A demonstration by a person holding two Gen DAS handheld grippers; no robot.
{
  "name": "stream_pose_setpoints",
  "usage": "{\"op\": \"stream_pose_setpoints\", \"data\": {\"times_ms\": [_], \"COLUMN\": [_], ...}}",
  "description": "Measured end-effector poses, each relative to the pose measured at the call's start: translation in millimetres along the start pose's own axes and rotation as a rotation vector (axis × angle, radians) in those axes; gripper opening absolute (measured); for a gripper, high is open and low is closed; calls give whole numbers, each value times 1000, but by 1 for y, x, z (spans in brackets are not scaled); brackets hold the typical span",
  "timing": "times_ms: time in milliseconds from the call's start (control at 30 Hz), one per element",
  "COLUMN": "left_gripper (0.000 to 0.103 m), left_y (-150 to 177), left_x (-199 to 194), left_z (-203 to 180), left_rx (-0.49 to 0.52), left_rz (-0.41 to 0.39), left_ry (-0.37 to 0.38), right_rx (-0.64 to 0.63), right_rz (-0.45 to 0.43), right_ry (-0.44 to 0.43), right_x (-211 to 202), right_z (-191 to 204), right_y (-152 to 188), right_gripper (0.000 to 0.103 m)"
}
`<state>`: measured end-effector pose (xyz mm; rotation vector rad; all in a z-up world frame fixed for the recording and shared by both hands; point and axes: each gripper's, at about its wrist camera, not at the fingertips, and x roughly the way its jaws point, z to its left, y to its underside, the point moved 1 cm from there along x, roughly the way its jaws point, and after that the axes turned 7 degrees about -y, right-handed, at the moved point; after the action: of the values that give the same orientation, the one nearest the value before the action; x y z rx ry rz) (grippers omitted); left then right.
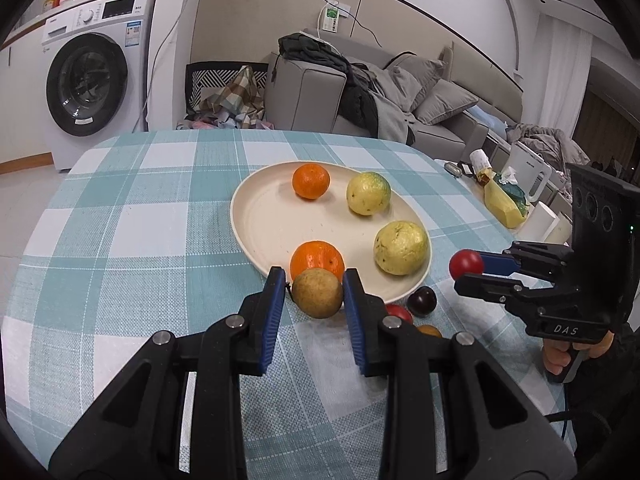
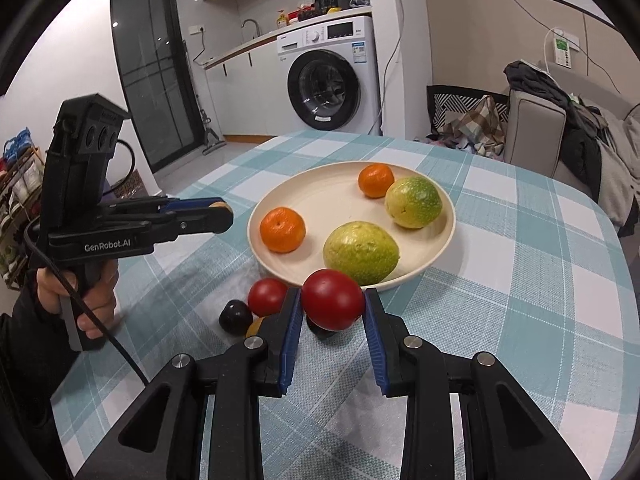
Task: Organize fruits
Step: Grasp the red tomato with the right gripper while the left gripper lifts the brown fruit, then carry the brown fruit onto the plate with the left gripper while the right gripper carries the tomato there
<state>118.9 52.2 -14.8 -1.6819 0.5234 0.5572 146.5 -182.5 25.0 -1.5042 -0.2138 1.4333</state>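
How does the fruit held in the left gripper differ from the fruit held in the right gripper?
The brown fruit in the left gripper is dull and speckled; the red fruit in the right gripper is smooth and glossy. The brown fruit is tan, the red fruit deep red. Both are round, clamped between blue pads, near the plate.

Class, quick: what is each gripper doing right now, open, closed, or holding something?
Left gripper: closed on a brown fruit.
Right gripper: closed on a red fruit.
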Motion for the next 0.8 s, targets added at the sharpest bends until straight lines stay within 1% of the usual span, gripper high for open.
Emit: {"op": "stream_pose_setpoints", "data": {"times_ms": [200,367,633,800], "left_gripper": [27,27,27,27], "left_y": [-9,-17,-26,-30], "left_x": [-1,0,13,24], "left_z": [0,1,-4,-11], "left_rx": [-8,-19,-21,-5], "left_rz": [-35,-62,-77,-75], "left_ry": [-22,-40,-41,-40], "right_rx": [31,45,75,93], "right_rz": [-36,-48,-96,-100], "right_ry": [27,47,84,95], "right_x": [-3,2,4,8], "right_z": [-7,-9,-16,-22], "right_y": [-5,-9,-20,-23], "right_gripper": [31,31,31,31]}}
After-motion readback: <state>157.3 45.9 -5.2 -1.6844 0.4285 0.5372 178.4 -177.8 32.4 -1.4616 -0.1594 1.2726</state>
